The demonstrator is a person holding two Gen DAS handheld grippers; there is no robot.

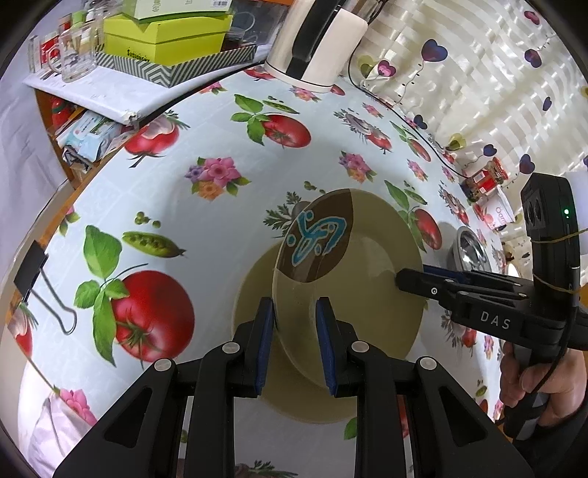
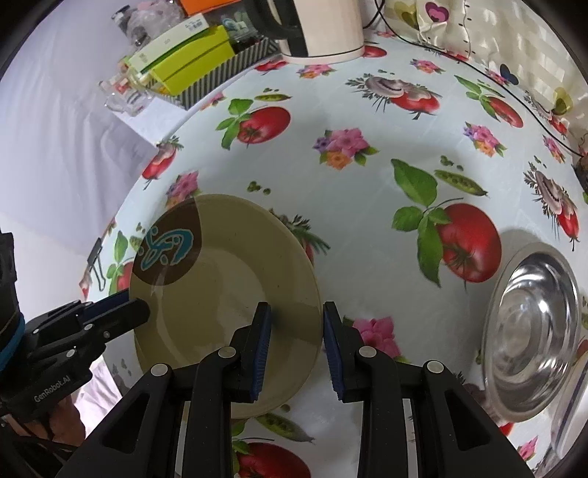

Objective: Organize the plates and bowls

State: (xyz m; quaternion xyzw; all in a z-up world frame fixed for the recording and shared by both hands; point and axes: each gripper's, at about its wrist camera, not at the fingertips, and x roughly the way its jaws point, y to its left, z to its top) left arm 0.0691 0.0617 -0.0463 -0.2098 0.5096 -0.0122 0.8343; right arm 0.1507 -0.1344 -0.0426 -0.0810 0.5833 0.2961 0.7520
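The left gripper (image 1: pixel 294 320) is right at the near rim of the plate (image 1: pixel 367 264). Its two fingers are spread, one on each side of the rim, not yet squeezing it. The plate looks tipped up on this side, and I think a second plate (image 1: pixel 253 294) lies under it, but I can't be sure.

The right gripper (image 2: pixel 296 323) is at the other side of the same plate (image 2: pixel 220 279). Its fingers are spread too, with the plate's edge sitting in the gap between them. So both hands are about equally close, one on each side.

The plate sits on the worktop (image 1: pixel 205 228), with its brown patch pointing away. To the right, a little apart, is a shiny bowl (image 2: pixel 533 331). Far back stands a white kettle (image 2: pixel 323 29).
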